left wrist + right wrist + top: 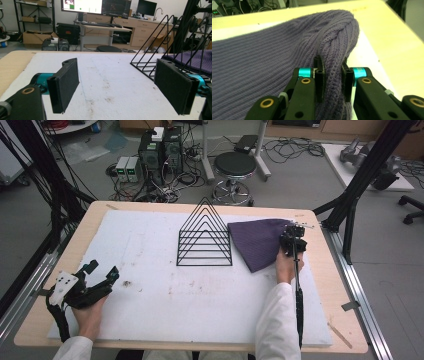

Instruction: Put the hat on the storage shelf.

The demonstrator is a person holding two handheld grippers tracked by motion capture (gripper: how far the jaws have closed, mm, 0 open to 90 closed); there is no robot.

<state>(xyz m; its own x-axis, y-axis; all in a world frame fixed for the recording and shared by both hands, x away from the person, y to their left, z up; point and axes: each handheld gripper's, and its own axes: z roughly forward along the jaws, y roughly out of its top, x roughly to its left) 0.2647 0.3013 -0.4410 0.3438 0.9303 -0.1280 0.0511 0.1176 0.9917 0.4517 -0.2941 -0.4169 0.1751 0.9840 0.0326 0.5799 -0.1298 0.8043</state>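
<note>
Right gripper (332,80) is clamped on a bunched fold of the purple knit cloth (260,242), which lies on the worktop (150,285) just beside the black wire rack (205,237). Left gripper (117,85) rests near the worktop's left edge, wide open and holding nothing.

The wire rack (205,236) stands mid-bench, blocking any straight pass between the two sides. The purple knit (257,242) seems to touch its right end. The near white bench (200,305) lies open.

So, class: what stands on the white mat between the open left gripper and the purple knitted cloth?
The black wire rack, seen in the high view, stands between the left gripper and cloth.
</note>
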